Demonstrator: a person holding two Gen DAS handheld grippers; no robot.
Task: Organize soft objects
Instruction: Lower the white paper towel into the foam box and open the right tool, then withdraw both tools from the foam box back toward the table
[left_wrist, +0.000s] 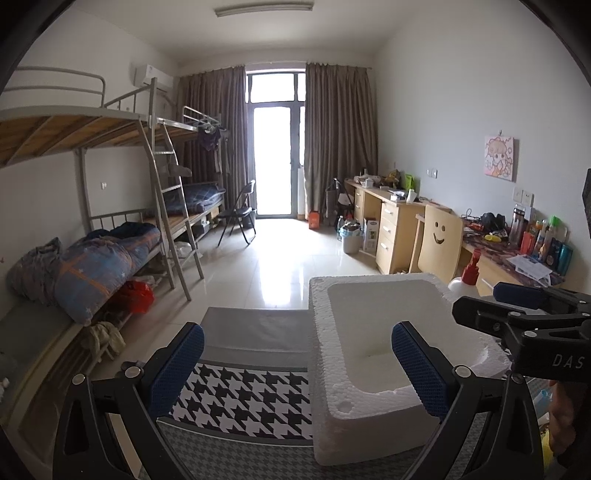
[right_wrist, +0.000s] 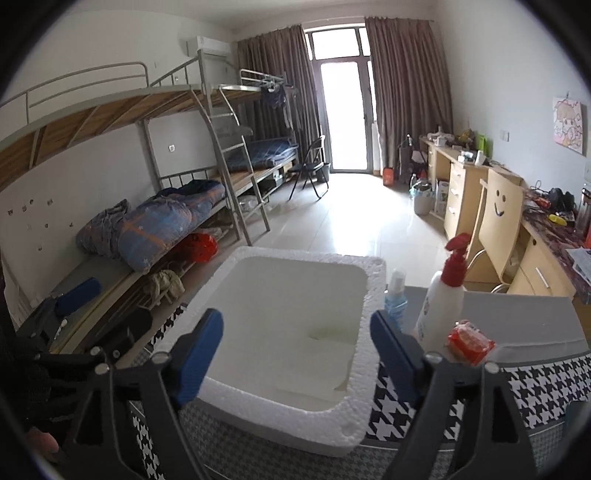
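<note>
The red soft packet (right_wrist: 471, 341) lies at right of centre in the right wrist view, beside the white pump bottle (right_wrist: 445, 295) on the houndstooth surface (right_wrist: 535, 384). The foam box (right_wrist: 295, 317) sits centre, apparently empty. Both the right gripper (right_wrist: 297, 354) and left gripper (left_wrist: 297, 363) have fingers spread wide, holding nothing. Approach the packet low, clear of the bottle, and pinch gently.

A white, rough-edged foam box (right_wrist: 291, 332) sits upright and open-topped on the houndstooth-patterned worktop (right_wrist: 546, 384); a small red soft packet (right_wrist: 471, 341) lies just beside the box.
</note>
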